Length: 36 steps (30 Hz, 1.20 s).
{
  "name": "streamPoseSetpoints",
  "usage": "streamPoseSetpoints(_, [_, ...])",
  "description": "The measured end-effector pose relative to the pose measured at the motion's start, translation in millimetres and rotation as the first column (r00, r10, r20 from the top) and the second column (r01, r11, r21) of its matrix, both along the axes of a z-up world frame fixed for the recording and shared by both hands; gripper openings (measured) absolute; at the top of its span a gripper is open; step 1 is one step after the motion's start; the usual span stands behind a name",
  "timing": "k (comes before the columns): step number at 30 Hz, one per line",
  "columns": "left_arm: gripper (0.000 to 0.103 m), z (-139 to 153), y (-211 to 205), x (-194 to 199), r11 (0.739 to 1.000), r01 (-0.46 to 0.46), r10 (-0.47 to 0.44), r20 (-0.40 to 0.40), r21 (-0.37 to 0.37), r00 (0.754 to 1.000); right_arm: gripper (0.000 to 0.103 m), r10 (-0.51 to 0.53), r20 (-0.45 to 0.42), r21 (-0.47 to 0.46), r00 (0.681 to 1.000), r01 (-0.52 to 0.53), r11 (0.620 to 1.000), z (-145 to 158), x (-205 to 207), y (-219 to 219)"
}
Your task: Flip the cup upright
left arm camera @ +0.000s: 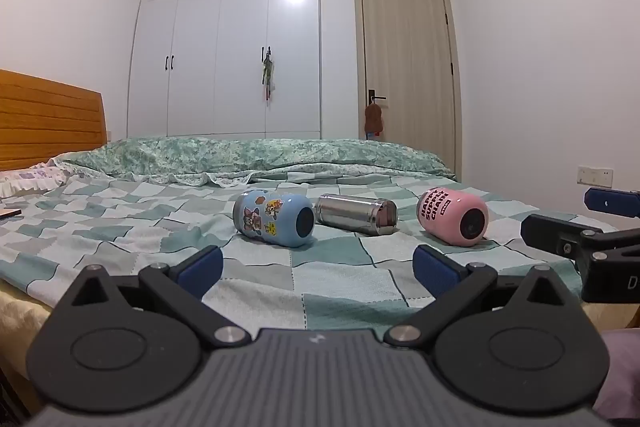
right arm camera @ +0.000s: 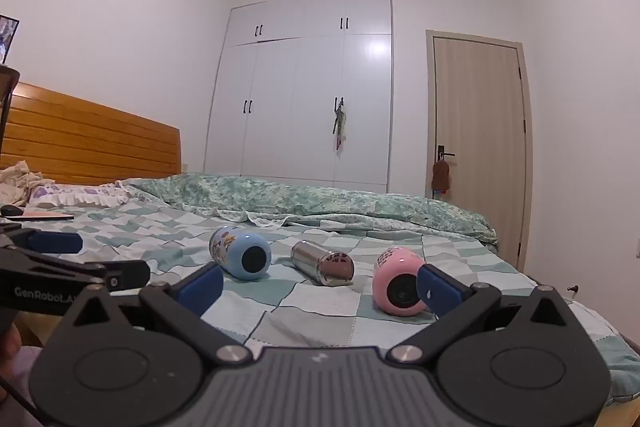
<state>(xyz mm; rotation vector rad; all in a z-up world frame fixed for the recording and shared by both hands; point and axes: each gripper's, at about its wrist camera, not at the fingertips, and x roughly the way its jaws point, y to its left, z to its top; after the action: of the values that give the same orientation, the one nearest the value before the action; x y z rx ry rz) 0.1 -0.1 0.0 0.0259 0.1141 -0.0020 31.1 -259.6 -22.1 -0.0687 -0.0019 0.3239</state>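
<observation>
Lying on their sides in a row across the checkered bedspread (left arm camera: 120, 203): blue cup (left arm camera: 274, 217), steel cup (left arm camera: 355, 214), pink cup (left arm camera: 453, 217). None upright yet; task reads as at its opening, approach stage.

Left gripper (left arm camera: 316, 269) spread wide, empty, low over the near edge of the bed, aimed roughly between blue and steel cups. Right gripper (right arm camera: 320, 287) likewise released, holding nothing; its right finger overlaps the pink cup (right arm camera: 398, 285) in view, contact not discernible.

Blue cup: glossy, cartoon stickers, dark round end facing the cameras. Steel cup: plain shiny cylinder. Pink cup: black lettering, dark end toward us. Cups well apart from each other.

Next move, likely: advance one gripper, straddle a cup's body, close, then rotate to stand it. Soft bedding may let it tip.
</observation>
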Motion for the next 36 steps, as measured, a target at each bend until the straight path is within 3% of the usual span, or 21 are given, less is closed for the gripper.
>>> streamPoseSetpoints(36, [0.103,-1.7,-1.1,-7.1,1.0,0.008,-0.008,0.01,-0.006,1.0,0.103,-0.002,0.002,0.007,1.0,0.002,1.0,-0.9,-0.1,-0.1])
